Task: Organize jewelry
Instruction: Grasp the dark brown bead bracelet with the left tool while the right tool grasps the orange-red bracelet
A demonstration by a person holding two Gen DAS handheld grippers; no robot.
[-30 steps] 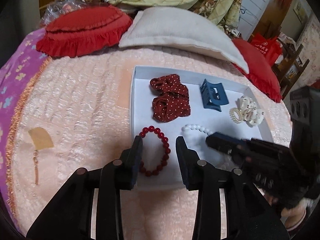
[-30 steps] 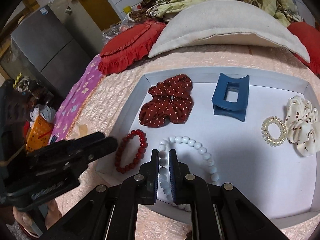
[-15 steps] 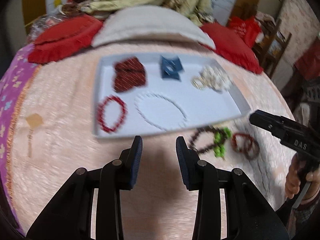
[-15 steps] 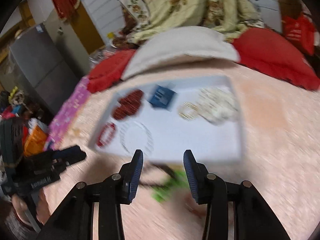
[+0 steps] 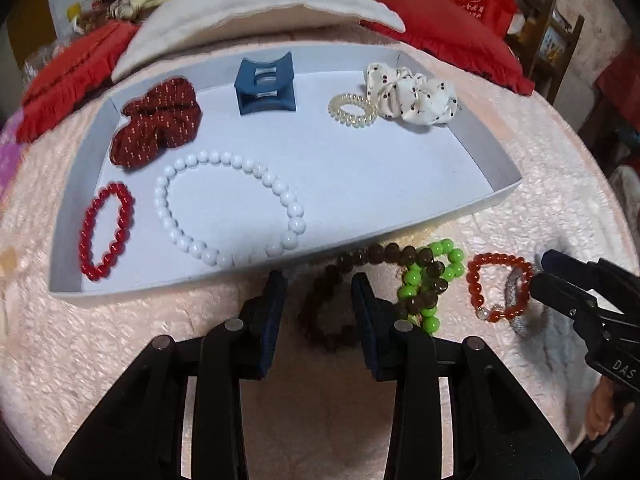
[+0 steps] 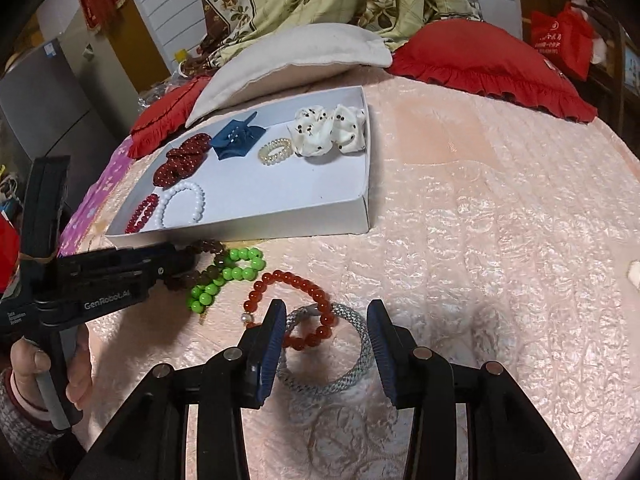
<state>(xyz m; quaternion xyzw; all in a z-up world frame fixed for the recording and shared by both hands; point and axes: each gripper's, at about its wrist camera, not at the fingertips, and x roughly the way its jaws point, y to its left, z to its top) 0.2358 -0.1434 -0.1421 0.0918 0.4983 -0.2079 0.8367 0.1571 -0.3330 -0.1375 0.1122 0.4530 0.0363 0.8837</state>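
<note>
Left wrist view: the left tool (image 5: 318, 292) gapes wide, holding nothing, straddling a dark brown bead bracelet (image 5: 352, 300) on the pink quilted bed (image 5: 120, 340); its right finger hides part of it. At 12 o'clock the shallow white cardboard tray (image 5: 472, 152) holds 2 bracelets.

Right wrist view: the right tool (image 6: 326, 330) is wide open and empty around a silver mesh bangle (image 6: 340, 376), partly hidden under an orange-red bead bracelet (image 6: 296, 300).
</note>
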